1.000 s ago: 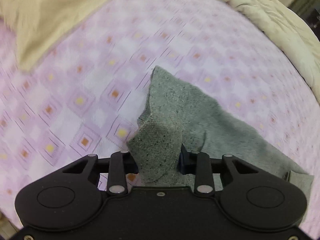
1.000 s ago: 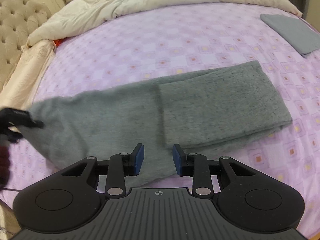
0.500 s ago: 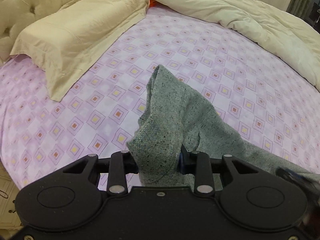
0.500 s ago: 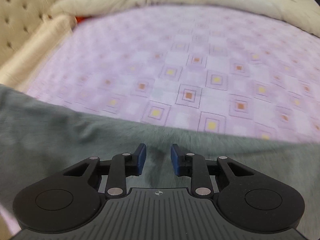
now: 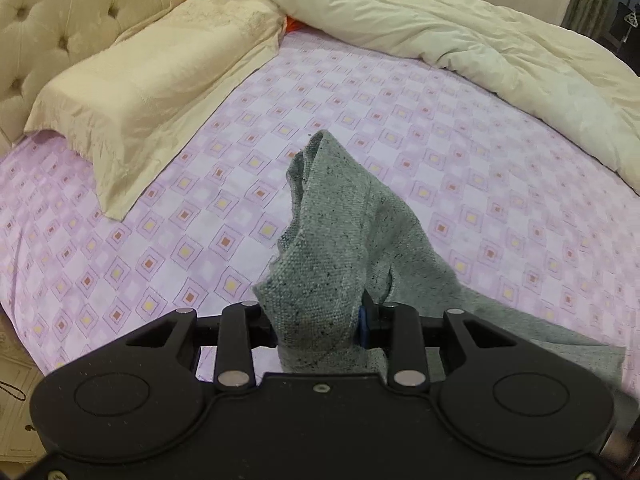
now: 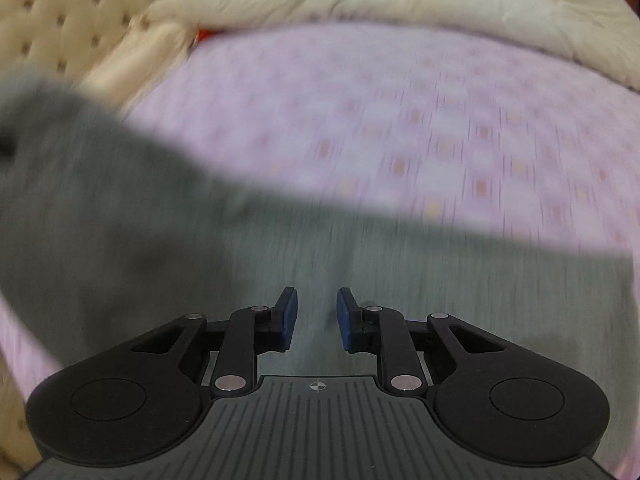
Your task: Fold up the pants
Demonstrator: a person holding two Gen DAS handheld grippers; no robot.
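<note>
- Since the earlier frame the left gripper [image 5: 318, 322] has lifted its end of the grey pants [image 5: 340, 248] higher above the bed, so the headboard [image 5: 52, 28] and pillow [image 5: 148, 80] are now in its view; the right gripper [image 6: 317, 318] has come down close over the cloth, and its view is blurred.
- The left fingers are clenched on a bunched edge of the pants, which stands up between them and trails down to the right onto the purple patterned sheet [image 5: 460, 168].
- The right fingers [image 6: 288, 316] have just been closing, but a gap remains between them. They hang just over the grey fabric [image 6: 200, 264], and I cannot tell whether the tips touch it; nothing is pinched.
- Judged from these views, the fold is only partly done: one end is raised, the rest lies spread on the sheet.
- What is left, I think: the right gripper takes the other corner of this end, both carry it across, then lay and flatten it.
- The cream duvet [image 5: 460, 28] lies well apart at the far side.
</note>
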